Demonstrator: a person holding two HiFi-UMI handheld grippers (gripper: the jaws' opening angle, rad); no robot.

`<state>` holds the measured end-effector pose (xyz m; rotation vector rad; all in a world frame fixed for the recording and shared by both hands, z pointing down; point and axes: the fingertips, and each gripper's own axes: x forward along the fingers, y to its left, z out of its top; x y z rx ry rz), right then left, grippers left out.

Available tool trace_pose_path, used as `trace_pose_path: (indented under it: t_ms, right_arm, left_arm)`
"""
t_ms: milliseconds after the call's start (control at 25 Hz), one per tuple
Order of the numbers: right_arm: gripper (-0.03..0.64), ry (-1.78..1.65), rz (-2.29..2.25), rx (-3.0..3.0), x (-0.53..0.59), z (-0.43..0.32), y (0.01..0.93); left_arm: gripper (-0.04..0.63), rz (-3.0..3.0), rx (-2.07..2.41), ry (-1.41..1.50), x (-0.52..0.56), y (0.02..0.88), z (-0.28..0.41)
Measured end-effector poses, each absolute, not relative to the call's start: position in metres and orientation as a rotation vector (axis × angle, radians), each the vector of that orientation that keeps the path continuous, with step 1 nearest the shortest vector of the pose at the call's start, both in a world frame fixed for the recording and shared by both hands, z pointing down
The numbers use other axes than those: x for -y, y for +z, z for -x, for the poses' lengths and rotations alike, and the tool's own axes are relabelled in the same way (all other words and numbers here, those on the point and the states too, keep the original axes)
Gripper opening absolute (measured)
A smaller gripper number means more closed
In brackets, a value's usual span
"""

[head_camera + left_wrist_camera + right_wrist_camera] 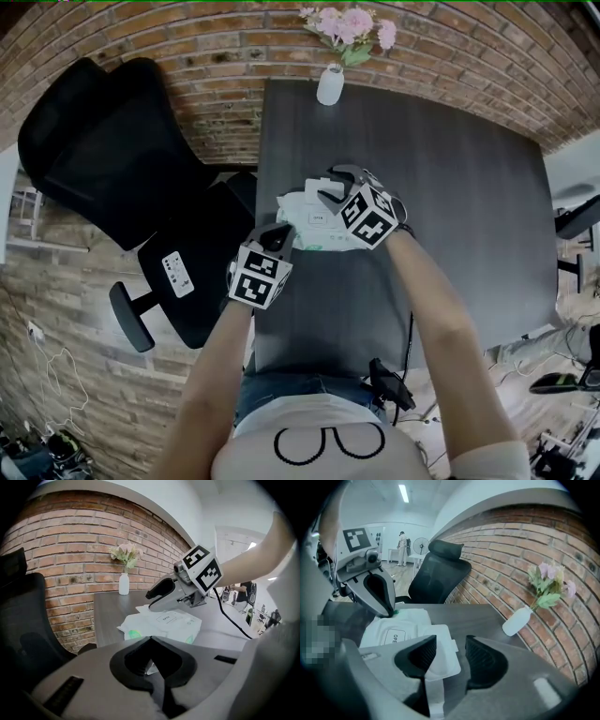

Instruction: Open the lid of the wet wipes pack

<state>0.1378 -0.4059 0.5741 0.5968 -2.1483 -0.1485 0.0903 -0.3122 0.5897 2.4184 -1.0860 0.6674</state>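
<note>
On a dark table (pixel 450 216), near its middle, a white wet wipes pack (pixel 319 234) is seen lying flat between 2 handheld grippers. The left gripper (pixel 150 639) is closed, its jaw tips meeting. A white sliver of the pack's end seam appears to be pinched there, which steadies the pack. The right gripper (pixel 451 643) is open, its jaws standing apart over a flat white lid (pixel 440 660) with a small tab (pixel 453 645); nothing is clamped. The lid appears to be folded out flat beside the pack's top, where a label (pixel 396 638) marked OPEN is shown. The pack is judged light, soft and crinkly, likely to slide or buckle unless steadied at its end. The lid looks thin but stiffer, and is best taken by its tab. A vase of flowers (pixel 330 84) stands at the table's far edge.
</note>
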Motion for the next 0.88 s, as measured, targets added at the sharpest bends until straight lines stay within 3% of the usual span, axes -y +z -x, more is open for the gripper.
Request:
trace_pose_path:
  t_ms: [720, 880]
  right_arm:
    - [0.184, -0.136, -0.994, 2.28, 0.339, -0.157, 0.456]
    - [0.089, -0.127, -1.115, 2.327, 0.311, -0.157, 0.424]
  left_arm:
    - [-0.002, -2.555, 1.22, 0.466, 0.288, 0.5, -0.072]
    - [-0.002, -2.622, 1.269, 0.391, 0.278, 0.462, -0.063]
